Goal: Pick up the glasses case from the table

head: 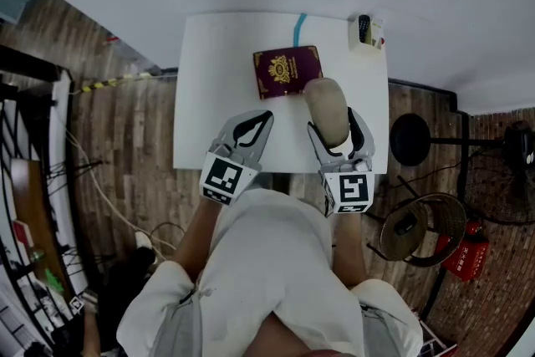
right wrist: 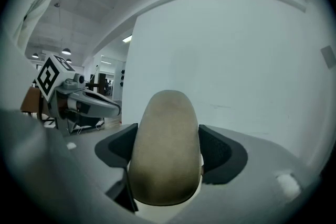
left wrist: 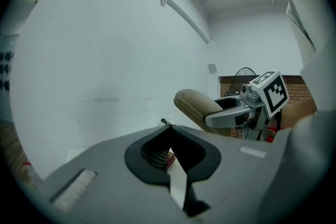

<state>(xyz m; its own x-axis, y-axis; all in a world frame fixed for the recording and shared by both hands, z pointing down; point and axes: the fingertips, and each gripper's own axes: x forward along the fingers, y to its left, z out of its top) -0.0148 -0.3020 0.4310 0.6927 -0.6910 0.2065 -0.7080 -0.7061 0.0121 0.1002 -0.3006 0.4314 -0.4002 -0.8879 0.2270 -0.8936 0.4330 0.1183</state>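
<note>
A beige oval glasses case [head: 328,109] is held off the white table [head: 209,96], gripped between the jaws of my right gripper [head: 337,134]. In the right gripper view the case [right wrist: 167,147] fills the gap between both jaws and points up toward the wall. The left gripper view shows the same case [left wrist: 197,107] at the right, lifted in the air. My left gripper [head: 252,128] hovers over the table's near edge with its jaws closed together and nothing between them [left wrist: 168,136].
A dark red passport [head: 287,71] lies on the table beyond the grippers. A small white box with a black object [head: 366,33] sits at the far right corner. A blue strip [head: 300,29] marks the table's far edge. A stool and red extinguisher [head: 464,251] stand right.
</note>
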